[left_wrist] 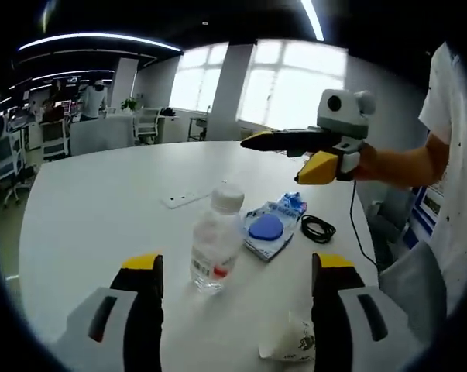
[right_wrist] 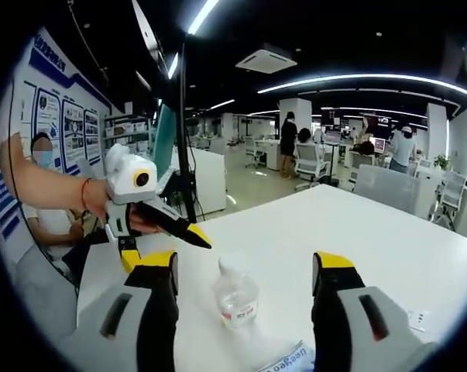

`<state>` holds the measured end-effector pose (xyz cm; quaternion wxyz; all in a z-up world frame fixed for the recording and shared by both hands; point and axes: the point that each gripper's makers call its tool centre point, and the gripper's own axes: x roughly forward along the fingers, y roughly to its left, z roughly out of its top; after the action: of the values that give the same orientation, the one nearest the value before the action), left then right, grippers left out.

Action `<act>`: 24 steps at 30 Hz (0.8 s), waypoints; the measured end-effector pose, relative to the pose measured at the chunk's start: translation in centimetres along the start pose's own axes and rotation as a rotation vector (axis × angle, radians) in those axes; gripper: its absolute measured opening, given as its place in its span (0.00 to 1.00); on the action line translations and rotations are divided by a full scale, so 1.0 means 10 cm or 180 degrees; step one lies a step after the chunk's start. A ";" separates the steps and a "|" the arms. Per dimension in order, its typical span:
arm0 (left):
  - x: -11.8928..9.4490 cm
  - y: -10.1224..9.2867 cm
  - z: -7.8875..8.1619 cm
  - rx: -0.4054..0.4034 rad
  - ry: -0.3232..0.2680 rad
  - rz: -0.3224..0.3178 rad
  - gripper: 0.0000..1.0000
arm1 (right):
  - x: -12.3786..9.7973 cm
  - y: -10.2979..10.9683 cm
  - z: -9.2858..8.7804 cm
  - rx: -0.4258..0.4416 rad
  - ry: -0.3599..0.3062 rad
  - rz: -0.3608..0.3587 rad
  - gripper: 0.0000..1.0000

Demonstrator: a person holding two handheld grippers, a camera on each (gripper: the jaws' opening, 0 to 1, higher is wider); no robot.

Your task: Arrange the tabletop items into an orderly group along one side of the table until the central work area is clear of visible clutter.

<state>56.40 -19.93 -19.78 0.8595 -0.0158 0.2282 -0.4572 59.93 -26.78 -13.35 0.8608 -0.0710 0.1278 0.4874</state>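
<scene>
Gaping wide and empty, both grippers [left_wrist: 238, 267] [right_wrist: 247, 267] frame the upright bottle [left_wrist: 216, 242].

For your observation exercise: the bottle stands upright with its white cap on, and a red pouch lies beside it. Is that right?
Not quite. The pouch is blue, not red, as the left gripper view shows. The bottle does stand upright with its white cap on, the pouch beside it.
</scene>
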 end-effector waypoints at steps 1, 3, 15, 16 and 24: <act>-0.02 -0.01 0.00 -0.0013 0.0005 0.0009 0.82 | -0.01 0.00 0.00 -0.0005 0.0012 0.0000 0.70; -0.07 -0.04 0.01 -0.0016 0.0000 0.0026 0.83 | -0.05 0.01 -0.01 -0.0016 0.0026 0.0003 0.71; -0.30 -0.25 -0.02 -0.0094 0.0006 0.0110 0.86 | -0.30 0.09 -0.06 -0.0061 0.0111 0.0021 0.72; -0.32 -0.27 -0.04 -0.0115 0.0012 0.0123 0.86 | -0.33 0.10 -0.08 -0.0067 0.0131 0.0021 0.71; -0.45 -0.40 -0.12 -0.0199 -0.0005 0.0207 0.86 | -0.46 0.15 -0.19 -0.0089 0.0237 0.0066 0.70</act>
<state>50.60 -18.47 -18.17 0.8732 -0.0355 0.2421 -0.4216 56.04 -30.25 -13.87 0.8494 -0.0998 0.1536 0.4950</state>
